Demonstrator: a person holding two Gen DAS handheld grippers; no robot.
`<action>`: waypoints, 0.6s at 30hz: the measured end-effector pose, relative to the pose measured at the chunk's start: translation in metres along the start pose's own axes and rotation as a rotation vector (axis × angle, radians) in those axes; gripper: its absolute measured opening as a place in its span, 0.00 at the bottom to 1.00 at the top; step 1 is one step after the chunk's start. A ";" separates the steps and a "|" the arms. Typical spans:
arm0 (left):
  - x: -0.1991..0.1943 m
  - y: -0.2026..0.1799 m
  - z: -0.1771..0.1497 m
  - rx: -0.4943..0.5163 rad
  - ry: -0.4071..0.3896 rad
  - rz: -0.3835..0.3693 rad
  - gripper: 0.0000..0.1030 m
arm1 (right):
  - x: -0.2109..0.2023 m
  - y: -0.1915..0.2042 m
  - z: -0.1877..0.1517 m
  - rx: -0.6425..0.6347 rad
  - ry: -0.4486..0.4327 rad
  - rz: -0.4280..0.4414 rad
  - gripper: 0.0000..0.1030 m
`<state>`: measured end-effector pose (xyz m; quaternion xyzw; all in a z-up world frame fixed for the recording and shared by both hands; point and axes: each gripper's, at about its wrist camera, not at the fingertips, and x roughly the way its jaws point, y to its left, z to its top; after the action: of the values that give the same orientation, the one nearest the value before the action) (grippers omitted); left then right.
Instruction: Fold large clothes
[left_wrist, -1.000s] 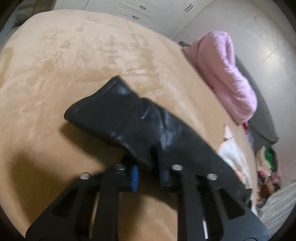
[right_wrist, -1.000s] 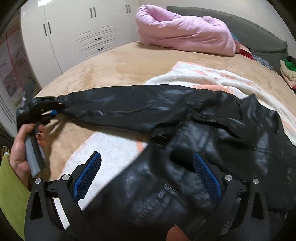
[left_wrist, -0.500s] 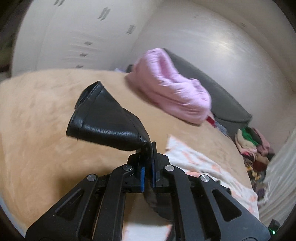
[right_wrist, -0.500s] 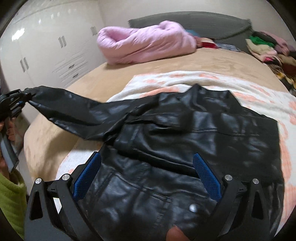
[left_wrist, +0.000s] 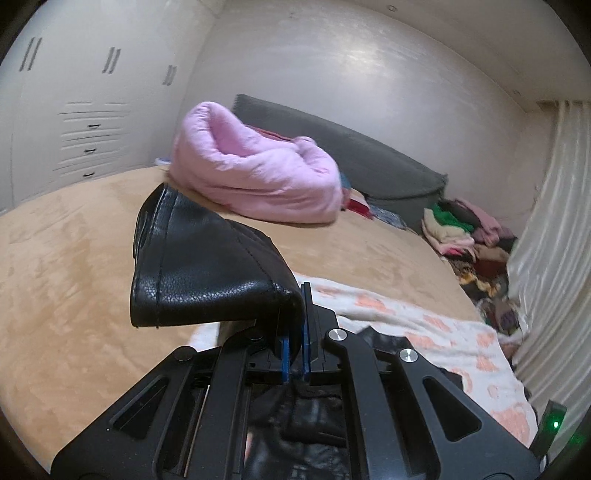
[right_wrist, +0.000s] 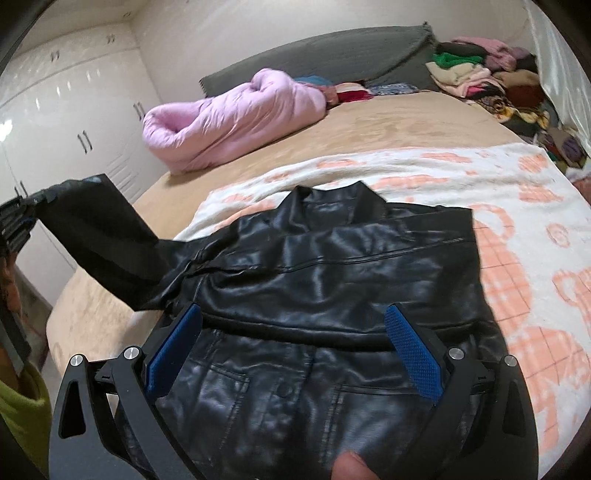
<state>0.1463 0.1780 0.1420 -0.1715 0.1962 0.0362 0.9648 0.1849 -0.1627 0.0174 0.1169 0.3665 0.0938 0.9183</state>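
My left gripper (left_wrist: 293, 350) pinches the jacket (right_wrist: 314, 295) sleeve cuff (left_wrist: 207, 273), right gripper (right_wrist: 291, 347) spread; leather looks heavy, stiff, slippery.

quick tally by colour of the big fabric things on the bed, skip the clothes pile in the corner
black: 1, the leather jacket
pink: 1, the rolled quilt
white and orange: 1, the blanket under the jacket
total: 3

- Pink quilt (left_wrist: 258, 177) — rolled up on the tan bed (left_wrist: 74, 277), near the grey headboard (left_wrist: 369, 162).
- White-and-peach blanket (right_wrist: 535, 229) spread over the bed.
- Heap of clothes (right_wrist: 480, 74) beside the curtain (left_wrist: 546, 221).
- White wardrobe (left_wrist: 74, 110) — along the wall.
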 end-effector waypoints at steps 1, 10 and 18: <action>0.002 -0.009 -0.003 0.018 0.007 -0.006 0.00 | -0.003 -0.004 0.001 0.009 -0.007 -0.002 0.96; 0.030 -0.071 -0.027 0.147 0.078 -0.095 0.00 | -0.032 -0.051 0.000 0.116 -0.070 -0.006 0.96; 0.055 -0.118 -0.059 0.216 0.151 -0.168 0.00 | -0.046 -0.088 -0.001 0.178 -0.095 -0.028 0.96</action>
<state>0.1916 0.0471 0.1067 -0.0846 0.2556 -0.0791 0.9598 0.1592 -0.2580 0.0216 0.1971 0.3309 0.0422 0.9219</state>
